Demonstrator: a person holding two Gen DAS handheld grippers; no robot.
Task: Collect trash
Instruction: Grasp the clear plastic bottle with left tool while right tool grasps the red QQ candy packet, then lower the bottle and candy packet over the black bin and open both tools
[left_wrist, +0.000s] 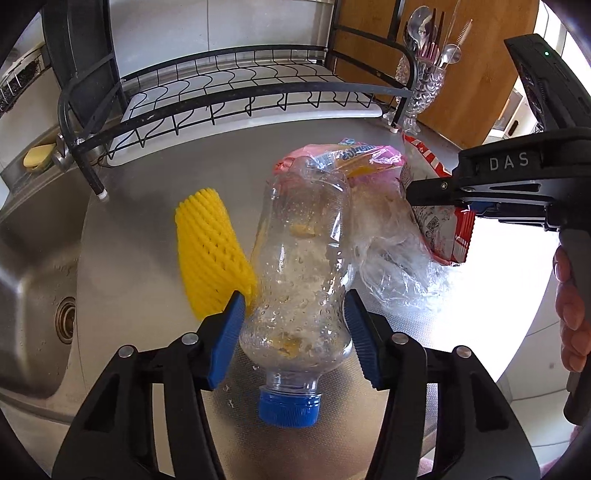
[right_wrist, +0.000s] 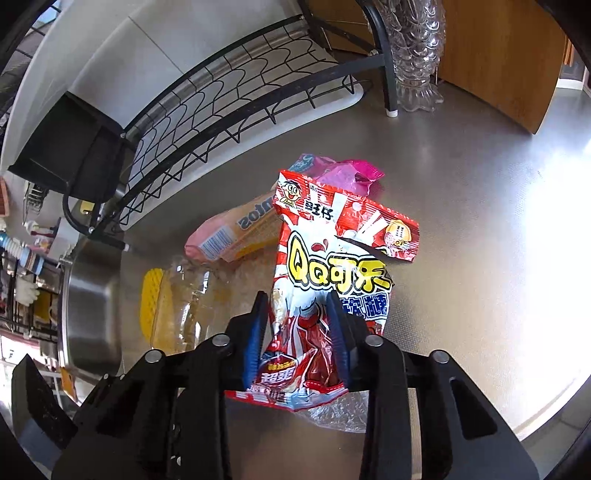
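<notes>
Clear plastic bottle (left_wrist: 299, 273) w/ a blue cap (left_wrist: 289, 405) lies on the shiny table (left_wrist: 147, 240), next to a yellow foam net (left_wrist: 212, 254). Left tool (left_wrist: 293, 325) is half open, blue pads (left_wrist: 226, 341) touching both sides of it. Right tool (right_wrist: 300, 332) is nearly closed & pinches the red candy bag (right_wrist: 332, 266), near a pink wrapper (right_wrist: 232, 236).

Black claw (left_wrist: 295, 328) — ribbed blue pads (left_wrist: 226, 343)
</notes>
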